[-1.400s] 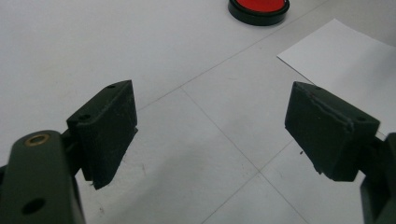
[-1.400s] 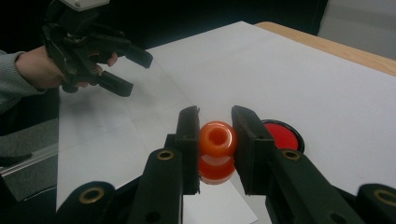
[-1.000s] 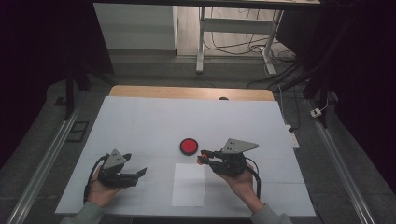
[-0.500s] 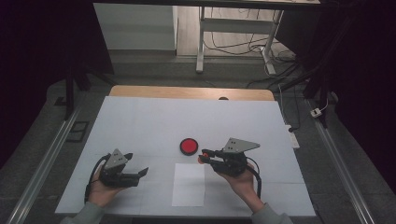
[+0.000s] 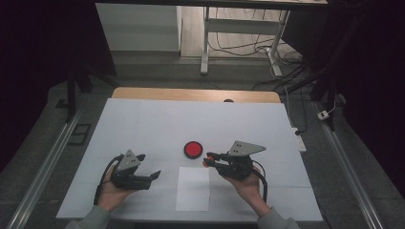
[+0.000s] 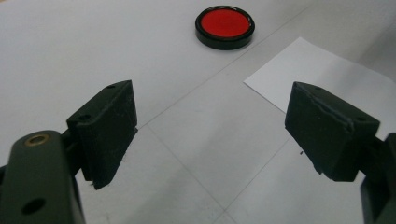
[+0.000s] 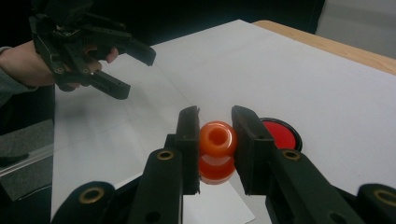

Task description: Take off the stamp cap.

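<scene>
1. Bench [image 5: 143, 119]: flat white matte top with faint seam lines, bare wooden strip along the far edge. Beyond it grey floor, a metal rail on each side, a white desk frame [image 5: 206, 43] with cables; the room is dark at both sides.
2. Nearest the person: white paper sheet [image 5: 193, 188], rectangular, lying flat between the two hands.
3. Left gripper [image 5: 152, 175], left of the sheet: jaws spread wide, gripping nothing (blocky black pads, scuffed faces).
4. Right gripper [image 7: 215, 142], just right of the sheet's far end: jaws clamped on an orange spool [image 7: 216, 140], glossy plastic, round with a centre hole, held above the sheet's far edge.
5. Just past the spool: red disc [image 5: 193, 149], round, smooth red face in a black rim, flat on the bench, apart from the paper. Nothing lies between it and the spool.
</scene>
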`<state>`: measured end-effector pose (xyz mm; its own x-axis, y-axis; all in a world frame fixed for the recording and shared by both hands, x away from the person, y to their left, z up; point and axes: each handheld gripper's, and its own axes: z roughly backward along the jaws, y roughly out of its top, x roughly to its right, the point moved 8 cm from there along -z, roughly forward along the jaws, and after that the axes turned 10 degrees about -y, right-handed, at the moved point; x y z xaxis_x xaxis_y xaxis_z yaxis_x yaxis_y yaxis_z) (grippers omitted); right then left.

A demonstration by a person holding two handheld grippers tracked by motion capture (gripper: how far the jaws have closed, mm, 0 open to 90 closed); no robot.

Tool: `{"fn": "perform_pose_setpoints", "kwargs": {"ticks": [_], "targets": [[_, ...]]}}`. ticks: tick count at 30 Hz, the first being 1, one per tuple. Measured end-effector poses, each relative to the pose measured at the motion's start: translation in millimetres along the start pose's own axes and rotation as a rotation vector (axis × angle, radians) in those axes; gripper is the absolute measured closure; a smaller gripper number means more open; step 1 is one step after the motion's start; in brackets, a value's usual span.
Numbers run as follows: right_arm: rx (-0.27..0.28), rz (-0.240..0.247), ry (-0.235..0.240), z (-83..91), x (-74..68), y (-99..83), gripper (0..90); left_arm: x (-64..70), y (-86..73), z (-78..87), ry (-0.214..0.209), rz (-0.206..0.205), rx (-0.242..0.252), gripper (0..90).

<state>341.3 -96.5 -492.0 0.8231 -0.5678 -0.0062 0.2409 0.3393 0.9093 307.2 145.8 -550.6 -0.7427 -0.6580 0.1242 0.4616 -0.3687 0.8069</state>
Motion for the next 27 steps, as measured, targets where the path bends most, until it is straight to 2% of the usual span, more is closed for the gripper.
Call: {"fn": "perform_pose_setpoints", "kwargs": {"ticks": [16,27], "targets": [[-0.003,0.003,0.005,-1.9,-1.5,-0.9,72.1,11.9,13.9,-12.0,-0.066,-0.025,-0.021,18.0],[0.003,0.003,0.013,-4.5,-5.3,2.4,72.1,18.9,23.8,-17.5,-0.091,-0.043,-0.021,19.1]]}}
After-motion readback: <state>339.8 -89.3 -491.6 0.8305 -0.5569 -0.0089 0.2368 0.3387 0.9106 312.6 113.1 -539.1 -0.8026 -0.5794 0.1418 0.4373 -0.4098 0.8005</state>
